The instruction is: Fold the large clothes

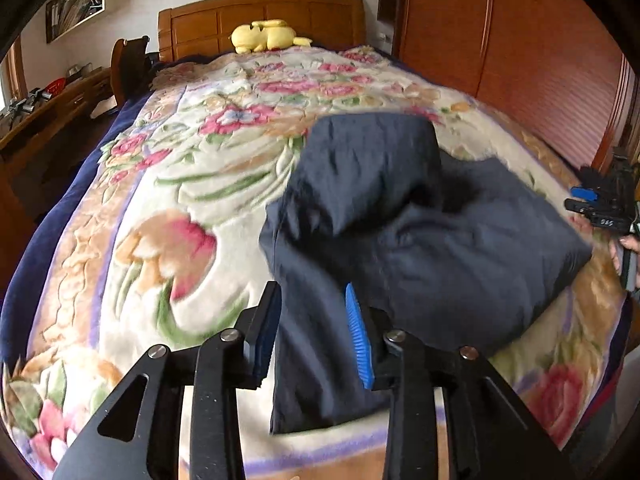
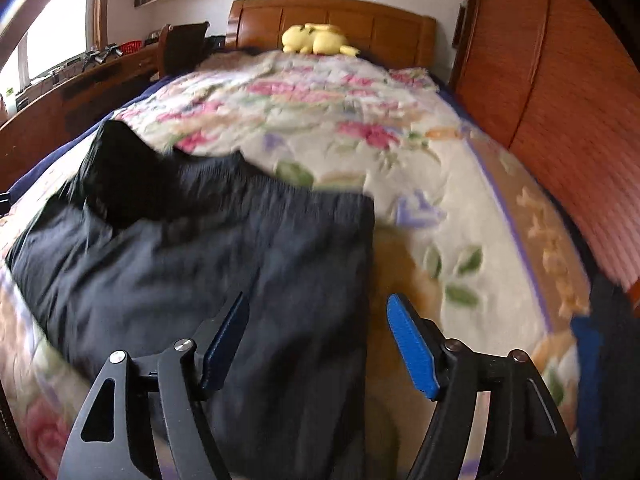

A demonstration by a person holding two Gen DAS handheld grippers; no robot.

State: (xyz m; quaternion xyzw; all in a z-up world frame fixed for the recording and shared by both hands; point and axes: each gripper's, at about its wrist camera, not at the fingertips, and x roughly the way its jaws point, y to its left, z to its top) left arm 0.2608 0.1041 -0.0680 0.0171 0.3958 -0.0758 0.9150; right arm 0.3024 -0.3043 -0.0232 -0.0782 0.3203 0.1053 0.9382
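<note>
A dark navy garment point(image 1: 400, 232) lies folded in layers on the floral blanket point(image 1: 180, 184) of the bed. In the left wrist view my left gripper point(image 1: 312, 300) is open, its blue-padded fingers apart above the garment's near left strip, holding nothing. My right gripper point(image 1: 600, 208) shows at the far right edge, beyond the garment's right side. In the right wrist view the garment point(image 2: 208, 264) fills the left and centre, and my right gripper point(image 2: 316, 308) is open above its near right edge, empty.
A yellow plush toy point(image 1: 266, 36) lies by the wooden headboard point(image 1: 260, 20). A wooden wardrobe point(image 1: 512, 48) runs along the bed's right side. A desk point(image 1: 52, 108) with a chair point(image 1: 128, 68) stands at the left. The blanket point(image 2: 400, 152) spreads beyond the garment.
</note>
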